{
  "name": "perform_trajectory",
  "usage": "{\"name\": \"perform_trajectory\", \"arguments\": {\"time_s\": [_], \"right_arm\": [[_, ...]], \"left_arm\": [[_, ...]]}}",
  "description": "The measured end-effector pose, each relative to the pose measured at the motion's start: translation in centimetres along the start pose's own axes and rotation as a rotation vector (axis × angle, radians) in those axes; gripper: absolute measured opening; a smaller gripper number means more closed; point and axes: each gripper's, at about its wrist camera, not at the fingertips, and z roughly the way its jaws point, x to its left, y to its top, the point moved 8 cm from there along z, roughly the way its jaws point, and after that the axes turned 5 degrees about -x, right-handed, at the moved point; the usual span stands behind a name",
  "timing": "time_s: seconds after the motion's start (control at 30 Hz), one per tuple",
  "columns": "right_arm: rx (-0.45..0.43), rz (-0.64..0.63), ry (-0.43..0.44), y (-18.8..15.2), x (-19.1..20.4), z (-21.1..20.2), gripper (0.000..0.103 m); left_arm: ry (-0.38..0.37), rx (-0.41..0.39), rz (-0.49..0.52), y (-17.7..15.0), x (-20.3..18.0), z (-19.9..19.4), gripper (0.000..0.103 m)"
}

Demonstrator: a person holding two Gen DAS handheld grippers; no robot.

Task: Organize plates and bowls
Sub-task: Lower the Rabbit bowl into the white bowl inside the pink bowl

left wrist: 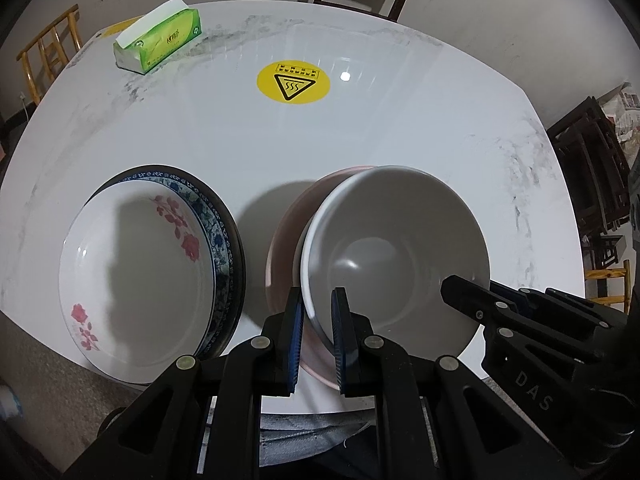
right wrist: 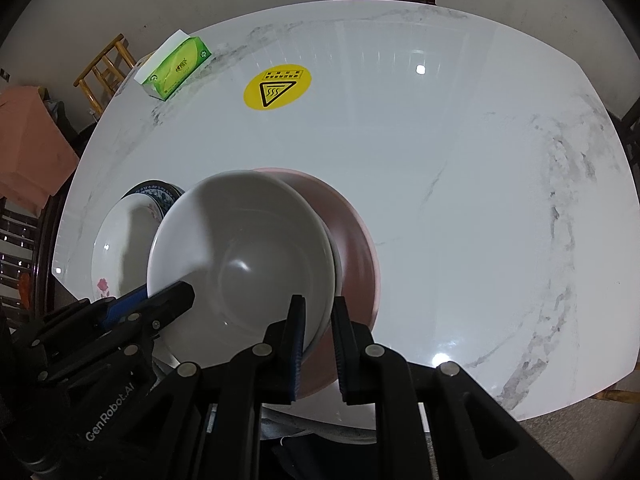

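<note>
Tilting, white bowl (left wrist: pixel 394 248) mouth faces cameras, both tools (left wrist: pixel 318 320) gripping rim.

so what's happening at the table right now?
A person works two handheld grippers on one white bowl. The left gripper and right gripper are each shut on its rim, on opposite sides, with a pink bowl under it. Beside them on the marble table lies a stack of plates, the floral plate on top.

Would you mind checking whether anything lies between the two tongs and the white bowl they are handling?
Nothing visible does: the left tongs and right tongs are both clamped directly on the round white bowl's rim.
</note>
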Motion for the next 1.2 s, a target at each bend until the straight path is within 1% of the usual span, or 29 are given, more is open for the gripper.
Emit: {"name": "perform_trajectory", "arguments": {"time_s": [0.23,0.53,0.77,0.93,1.2], "right_arm": [[0.004,0.005,0.006,0.0,0.1,0.3,0.016],[-0.006,-0.008,-0.012,0.1,0.3,0.4,0.016],[-0.002,-0.002,-0.012,0.2,0.3,0.5,0.017],[0.003,-0.004,-0.011,0.3,0.2,0.5,0.018],[0.003,-0.012,-0.005,0.1,0.3,0.4,0.023]], "left_arm": [[-0.005,0.005,-0.005,0.0,0.1,0.3,0.011],[-0.006,0.009,-0.003,-0.1,0.3,0.6,0.011],[-0.021,0.011,-0.011,0.0,0.3,0.6,0.011],[-0.03,0.001,-0.01,0.1,0.3,0.3,0.011],[-0.042,-0.03,-0.011,0.3,0.3,-0.7,0.013]]}}
